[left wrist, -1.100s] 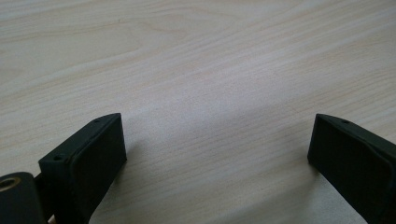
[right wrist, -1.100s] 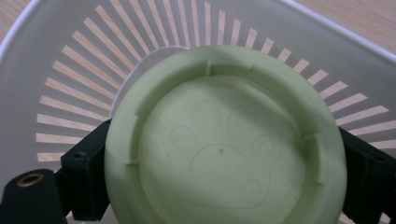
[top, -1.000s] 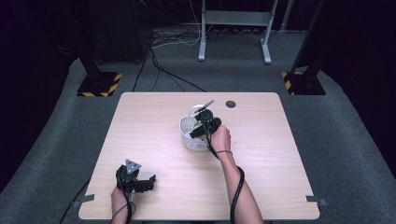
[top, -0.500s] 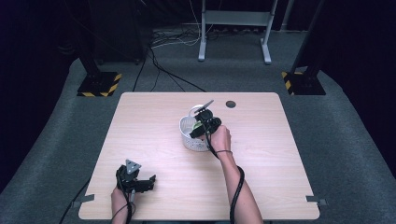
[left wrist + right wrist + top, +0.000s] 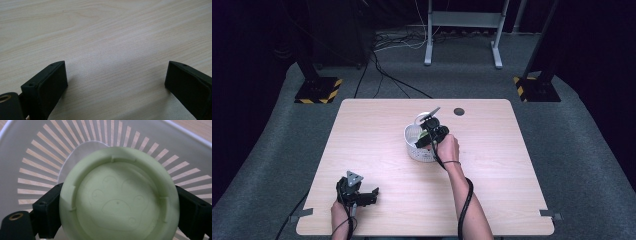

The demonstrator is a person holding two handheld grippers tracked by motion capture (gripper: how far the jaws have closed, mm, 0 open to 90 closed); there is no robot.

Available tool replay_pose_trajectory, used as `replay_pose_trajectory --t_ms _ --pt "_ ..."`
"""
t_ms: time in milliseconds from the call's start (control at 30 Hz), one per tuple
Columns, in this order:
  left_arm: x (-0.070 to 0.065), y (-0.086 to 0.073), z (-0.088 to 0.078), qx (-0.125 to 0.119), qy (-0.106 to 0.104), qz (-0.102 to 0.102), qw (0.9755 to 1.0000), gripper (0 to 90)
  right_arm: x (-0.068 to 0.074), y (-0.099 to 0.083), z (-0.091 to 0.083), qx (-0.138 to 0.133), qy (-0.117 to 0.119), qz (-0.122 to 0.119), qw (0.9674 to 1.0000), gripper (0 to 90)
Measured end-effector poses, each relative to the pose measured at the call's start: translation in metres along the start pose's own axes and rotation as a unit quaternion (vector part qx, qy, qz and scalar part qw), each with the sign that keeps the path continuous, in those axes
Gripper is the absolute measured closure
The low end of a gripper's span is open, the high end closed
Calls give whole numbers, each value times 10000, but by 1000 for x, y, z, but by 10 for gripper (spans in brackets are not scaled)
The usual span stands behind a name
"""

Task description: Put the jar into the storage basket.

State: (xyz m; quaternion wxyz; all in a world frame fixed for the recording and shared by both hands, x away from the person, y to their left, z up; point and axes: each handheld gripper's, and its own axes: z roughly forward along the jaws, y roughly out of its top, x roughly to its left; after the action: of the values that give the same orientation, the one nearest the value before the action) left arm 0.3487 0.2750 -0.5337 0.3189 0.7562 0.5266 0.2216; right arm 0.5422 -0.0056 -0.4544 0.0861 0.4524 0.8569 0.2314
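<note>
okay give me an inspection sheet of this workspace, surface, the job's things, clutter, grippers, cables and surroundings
Surface: light wood table, with a dark round hole near the far edge.
Job's things: white slotted basket at mid-table; green round lid held over its inside.
Clutter: nothing seen.
Grippers: left gripper near the table's near left corner, jaws wide apart over bare wood; right gripper at the basket, jaws clamped on the lid's rim.
Cables: one cable runs along the right forearm; more on the floor.
Surroundings: grey carpet, metal stand legs, hazard-striped bases.
</note>
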Motion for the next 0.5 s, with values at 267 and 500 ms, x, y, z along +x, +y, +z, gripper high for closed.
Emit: replay_pose_trajectory --t_ms 267,500 --pt "0 0 0 1 -1 -1 10000 39 0 0 0 16 8 -14 10000 105" --pt "0 0 0 0 -4 2 10000 40 -2 0 -2 -6 111 50 9999 103"
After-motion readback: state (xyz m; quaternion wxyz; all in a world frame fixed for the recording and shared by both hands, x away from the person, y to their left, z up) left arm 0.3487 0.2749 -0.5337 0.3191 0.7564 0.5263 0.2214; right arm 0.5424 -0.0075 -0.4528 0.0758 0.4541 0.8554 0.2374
